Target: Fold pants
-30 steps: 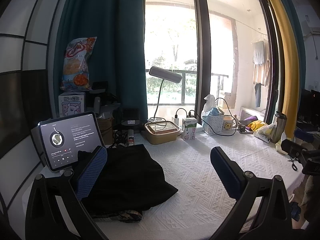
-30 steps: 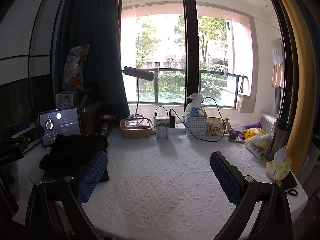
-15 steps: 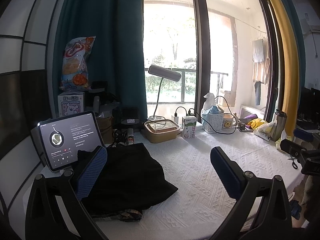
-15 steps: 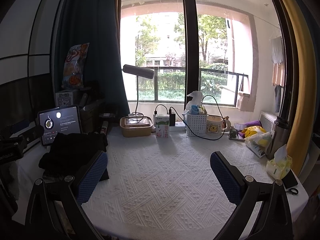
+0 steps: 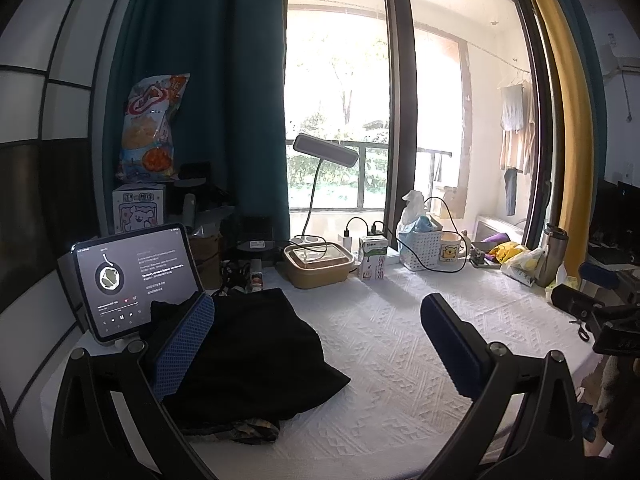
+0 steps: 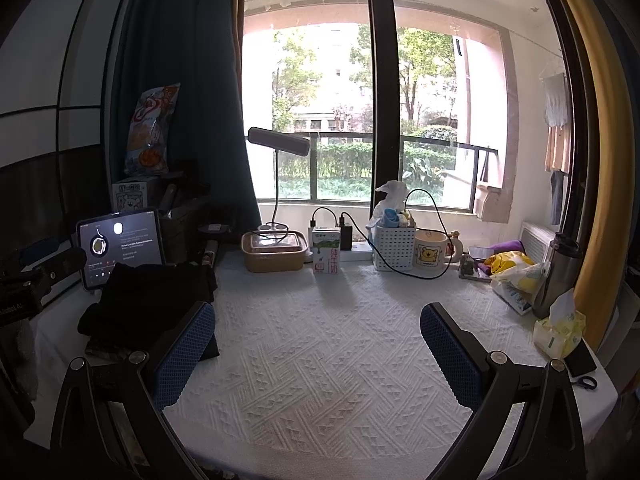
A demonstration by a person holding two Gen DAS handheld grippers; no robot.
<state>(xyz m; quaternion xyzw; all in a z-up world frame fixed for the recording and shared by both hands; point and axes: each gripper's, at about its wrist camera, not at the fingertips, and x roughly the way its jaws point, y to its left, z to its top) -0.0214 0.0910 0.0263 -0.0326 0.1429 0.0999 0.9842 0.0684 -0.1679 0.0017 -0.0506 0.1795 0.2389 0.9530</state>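
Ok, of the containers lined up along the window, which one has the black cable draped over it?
The white slotted basket, between the milk carton and the bear mug. The cable loops over its front; the others have none.

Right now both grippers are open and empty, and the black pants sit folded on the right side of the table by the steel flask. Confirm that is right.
Wrong in one respect. The black pants sit folded on the left side of the table, by the tablet, not by the steel flask; the right wrist view shows it. Both the left gripper and the right gripper are open and empty.
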